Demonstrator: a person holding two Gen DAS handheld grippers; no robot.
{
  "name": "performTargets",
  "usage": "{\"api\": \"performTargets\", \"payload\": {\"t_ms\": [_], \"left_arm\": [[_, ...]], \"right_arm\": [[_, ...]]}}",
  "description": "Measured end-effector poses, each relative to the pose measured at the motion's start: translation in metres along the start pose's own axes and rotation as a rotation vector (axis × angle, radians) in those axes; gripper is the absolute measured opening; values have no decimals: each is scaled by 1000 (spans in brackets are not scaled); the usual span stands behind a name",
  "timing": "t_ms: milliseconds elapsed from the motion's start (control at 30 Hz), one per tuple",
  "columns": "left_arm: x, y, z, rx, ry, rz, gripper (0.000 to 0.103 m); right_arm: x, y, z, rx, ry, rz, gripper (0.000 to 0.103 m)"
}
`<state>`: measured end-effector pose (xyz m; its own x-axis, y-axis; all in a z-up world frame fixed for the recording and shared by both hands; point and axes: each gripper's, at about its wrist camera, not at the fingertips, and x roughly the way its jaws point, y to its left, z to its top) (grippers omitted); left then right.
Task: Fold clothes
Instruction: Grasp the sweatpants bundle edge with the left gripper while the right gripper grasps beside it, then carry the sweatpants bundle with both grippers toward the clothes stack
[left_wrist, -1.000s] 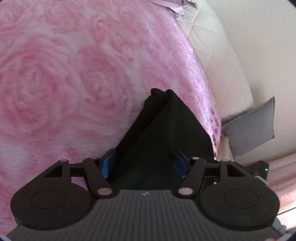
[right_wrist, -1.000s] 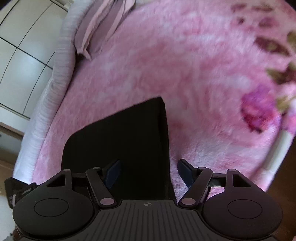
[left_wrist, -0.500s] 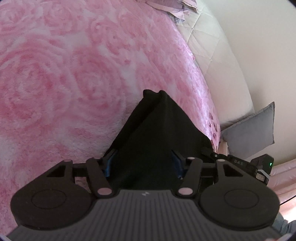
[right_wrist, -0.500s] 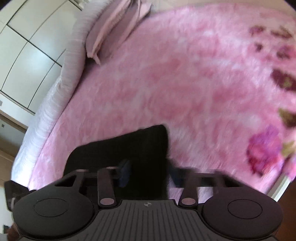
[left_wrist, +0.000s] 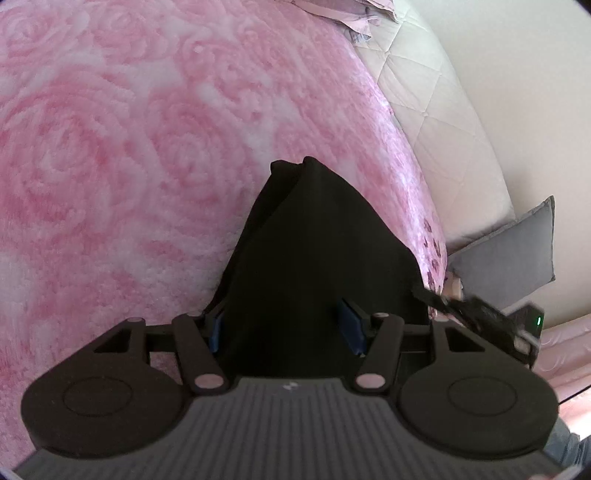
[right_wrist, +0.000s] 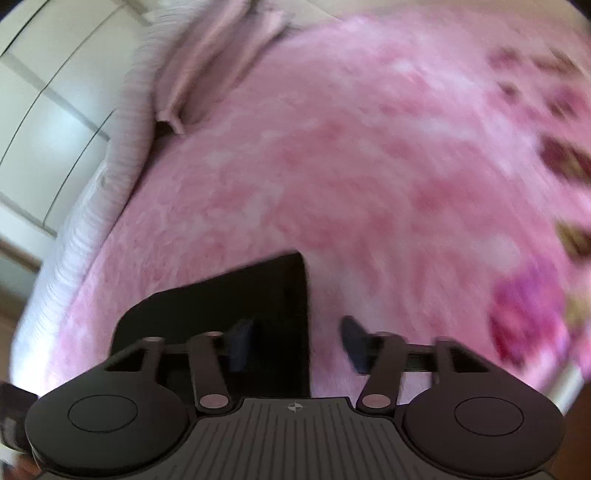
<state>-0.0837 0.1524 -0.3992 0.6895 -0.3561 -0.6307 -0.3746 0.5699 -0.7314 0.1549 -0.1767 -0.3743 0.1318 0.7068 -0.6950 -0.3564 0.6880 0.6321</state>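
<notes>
A folded black garment (left_wrist: 314, 251) lies on a pink rose-patterned fleece blanket (left_wrist: 129, 166) that covers a bed. My left gripper (left_wrist: 282, 326) hovers low over the garment's near end. Its blue pads (left_wrist: 351, 326) stand wide apart with the dark cloth between them, and I see no pinch. In the right wrist view the same garment (right_wrist: 229, 302) shows its straight right edge. My right gripper (right_wrist: 297, 343) straddles that edge; its jaws are opening, and the pads (right_wrist: 354, 345) stand clear of the cloth. This view is blurred by motion.
The blanket's right edge drops to a cream quilted surface (left_wrist: 436, 110), with a grey cushion (left_wrist: 509, 251) below it. A blurred dark device with a green light (left_wrist: 532, 321) sits at the garment's right. A pink pillow (right_wrist: 221, 55) and white cupboard doors (right_wrist: 44, 129) lie beyond the bed.
The right gripper closed over the garment's edge half a second ago and now stands wide again, pulled back a little. The left jaws narrowed slightly. A blurred dark shape entered the left view's right side.
</notes>
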Motion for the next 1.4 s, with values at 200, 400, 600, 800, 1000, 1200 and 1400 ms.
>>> {"api": "performTargets", "payload": {"t_ms": [200, 400, 600, 800, 1000, 1200, 1400], "left_arm": [[7, 7, -1, -49, 8, -37, 55], [23, -6, -1, 2, 40, -35, 52], [13, -12, -5, -7, 38, -51, 24], [-68, -17, -29, -65, -33, 8, 20], [-224, -14, -83, -187, -265, 75, 19], [-387, 18, -150, -254, -479, 129, 19], [-557, 79, -210, -280, -617, 149, 19]], "right_arm": [[11, -23, -25, 120, 144, 156, 64], [43, 0, -19, 42, 208, 163, 57], [53, 13, -20, 119, 242, 186, 21], [32, 63, -28, 122, 319, 284, 20], [35, 159, -55, 51, 480, 417, 20], [50, 296, -121, -76, 614, 565, 20], [64, 448, -227, -177, 688, 631, 20]]}}
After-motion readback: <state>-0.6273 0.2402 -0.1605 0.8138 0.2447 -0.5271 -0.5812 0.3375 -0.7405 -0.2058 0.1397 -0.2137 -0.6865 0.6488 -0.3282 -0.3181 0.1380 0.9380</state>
